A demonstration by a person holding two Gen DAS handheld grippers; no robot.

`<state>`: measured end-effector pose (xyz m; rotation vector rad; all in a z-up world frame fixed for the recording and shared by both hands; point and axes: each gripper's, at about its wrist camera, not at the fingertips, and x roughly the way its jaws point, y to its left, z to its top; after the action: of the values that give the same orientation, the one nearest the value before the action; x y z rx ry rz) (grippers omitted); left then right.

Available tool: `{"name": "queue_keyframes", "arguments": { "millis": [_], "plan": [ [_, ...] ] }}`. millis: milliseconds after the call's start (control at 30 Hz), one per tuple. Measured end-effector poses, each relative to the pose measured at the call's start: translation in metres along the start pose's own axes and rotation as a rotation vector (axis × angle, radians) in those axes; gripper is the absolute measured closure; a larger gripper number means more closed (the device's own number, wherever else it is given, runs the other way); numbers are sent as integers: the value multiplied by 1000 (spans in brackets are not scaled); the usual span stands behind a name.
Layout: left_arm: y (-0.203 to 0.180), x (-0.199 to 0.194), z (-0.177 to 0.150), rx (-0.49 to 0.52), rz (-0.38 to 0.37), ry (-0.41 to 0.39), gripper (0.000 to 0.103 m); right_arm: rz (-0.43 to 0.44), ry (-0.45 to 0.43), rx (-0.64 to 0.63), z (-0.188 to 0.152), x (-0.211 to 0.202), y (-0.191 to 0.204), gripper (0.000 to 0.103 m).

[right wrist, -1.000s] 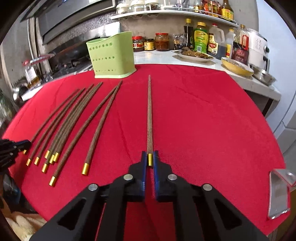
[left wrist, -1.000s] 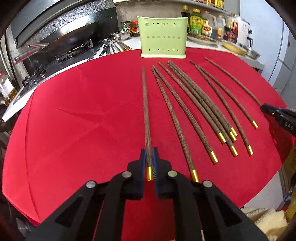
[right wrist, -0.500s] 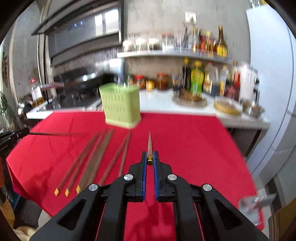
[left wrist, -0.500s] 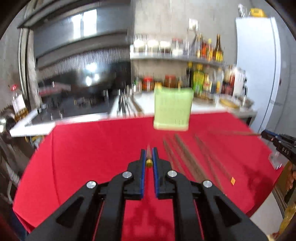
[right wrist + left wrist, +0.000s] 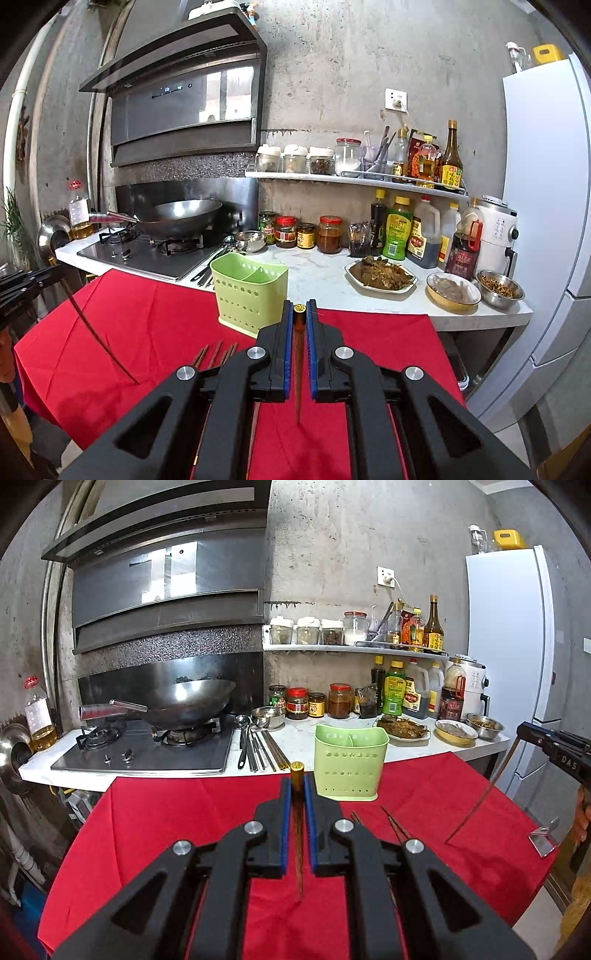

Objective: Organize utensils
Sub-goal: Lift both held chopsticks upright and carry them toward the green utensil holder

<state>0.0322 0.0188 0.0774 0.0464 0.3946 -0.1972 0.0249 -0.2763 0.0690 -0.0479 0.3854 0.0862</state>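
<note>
My left gripper (image 5: 296, 786) is shut on a dark wooden chopstick (image 5: 298, 845) by its gold-capped end; the stick hangs point-down above the red cloth (image 5: 184, 819). My right gripper (image 5: 299, 308) is shut on a second chopstick (image 5: 298, 373) the same way. The green perforated utensil holder (image 5: 349, 762) stands at the cloth's far edge, just right of the left gripper; in the right wrist view the holder (image 5: 249, 293) is left of that gripper. Each view shows the other gripper's chopstick hanging (image 5: 480, 801) (image 5: 96, 332). Other chopsticks (image 5: 214, 352) lie on the cloth, mostly hidden.
A white counter (image 5: 303, 738) behind the cloth carries a gas hob with a wok (image 5: 184, 705), loose metal utensils (image 5: 255, 749), jars, bottles and dishes of food (image 5: 380, 275). A white fridge (image 5: 517, 664) stands at the right. A metal bracket (image 5: 543, 836) sits on the cloth's right edge.
Both grippers have lifted their chopsticks off the cloth and tipped them from lying flat to hanging point-down. Both cameras now face the counter and wall instead of down at the cloth.
</note>
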Motion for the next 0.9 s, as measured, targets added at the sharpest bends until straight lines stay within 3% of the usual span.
{"name": "queue_keyframes", "arguments": {
  "millis": [167, 233, 333, 433, 700, 900],
  "plan": [
    [0, 19, -18, 23, 38, 99, 96, 2, 107, -13, -23, 25, 3, 96],
    [-3, 26, -28, 49, 58, 115, 95, -5, 108, -21, -31, 26, 7, 96],
    [-4, 29, -37, 51, 29, 155, 95, -6, 98, -28, -34, 22, 11, 96],
    [-4, 27, -38, 42, 18, 141, 96, -2, 82, -32, -30, 24, 13, 96],
    [-1, 48, 11, 12, 4, 41, 96, 26, 6, -48, 15, 53, 21, 96],
    [-11, 77, 83, 1, -44, -92, 96, 60, -116, -22, 77, 72, 26, 96]
  ]
}}
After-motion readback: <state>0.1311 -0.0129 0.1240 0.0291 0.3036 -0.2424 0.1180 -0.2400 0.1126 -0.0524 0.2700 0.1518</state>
